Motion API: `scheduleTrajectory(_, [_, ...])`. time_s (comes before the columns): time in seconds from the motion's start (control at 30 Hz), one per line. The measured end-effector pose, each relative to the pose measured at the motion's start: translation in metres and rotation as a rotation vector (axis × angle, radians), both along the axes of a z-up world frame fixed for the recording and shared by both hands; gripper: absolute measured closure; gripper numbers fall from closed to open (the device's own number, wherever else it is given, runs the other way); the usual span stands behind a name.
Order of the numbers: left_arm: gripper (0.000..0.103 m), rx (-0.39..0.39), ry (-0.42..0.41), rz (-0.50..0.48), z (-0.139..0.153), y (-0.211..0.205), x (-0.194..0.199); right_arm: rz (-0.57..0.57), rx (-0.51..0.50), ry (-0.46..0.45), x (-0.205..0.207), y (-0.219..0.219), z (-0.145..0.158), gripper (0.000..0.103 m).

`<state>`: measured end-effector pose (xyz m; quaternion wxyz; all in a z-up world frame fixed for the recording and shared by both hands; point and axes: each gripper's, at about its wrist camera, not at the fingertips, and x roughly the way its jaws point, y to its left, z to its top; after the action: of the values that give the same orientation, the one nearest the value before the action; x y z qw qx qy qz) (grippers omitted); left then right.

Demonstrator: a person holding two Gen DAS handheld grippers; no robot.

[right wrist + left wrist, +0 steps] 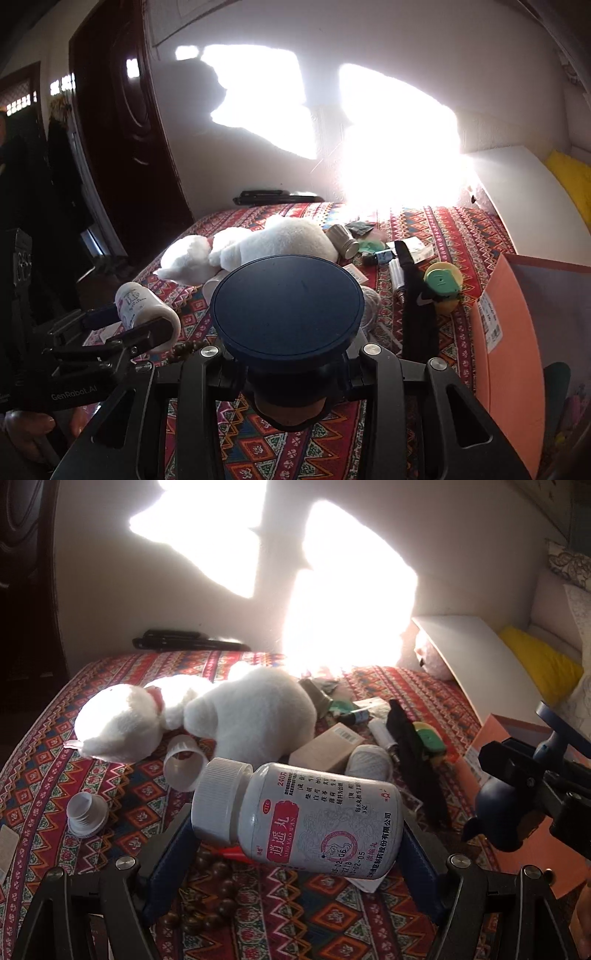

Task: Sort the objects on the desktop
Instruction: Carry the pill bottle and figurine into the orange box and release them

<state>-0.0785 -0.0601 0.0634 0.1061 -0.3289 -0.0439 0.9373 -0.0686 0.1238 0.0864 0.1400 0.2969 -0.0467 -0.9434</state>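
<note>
A white pill bottle (299,816) is being pinched sideways by the left gripper (295,834), while a dark blue disc-topped object (287,306) is being clamped by the right gripper (291,373).

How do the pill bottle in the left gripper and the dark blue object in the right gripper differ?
The pill bottle is white plastic with red printed labelling; the dark blue object is plain and unmarked. The pill bottle is a cylinder with a ribbed screw cap, held tilted with the cap up-left; the dark blue object shows a flat round disc top above a narrower body. Both are held off the patterned cloth, one in the left gripper, one in the right gripper.
</note>
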Motion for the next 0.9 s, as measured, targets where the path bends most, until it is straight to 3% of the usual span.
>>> scheduleTrajectory(0.23, [0.020, 0.017, 0.031, -0.072, 0.021, 0.050, 0.024, -0.062, -0.024, 0.065, 0.043, 0.041, 0.028, 0.064])
scheduleTrajectory(0.6, [0.020, 0.020, 0.069, -0.234, 0.055, 0.161, 0.043, -0.249, -0.093, 0.098, 0.085, 0.138, 0.043, 0.063])
scheduleTrajectory(0.9, [0.020, 0.008, 0.059, -0.370, 0.062, 0.256, 0.050, -0.414, -0.114, 0.148, 0.117, 0.219, 0.054, 0.063])
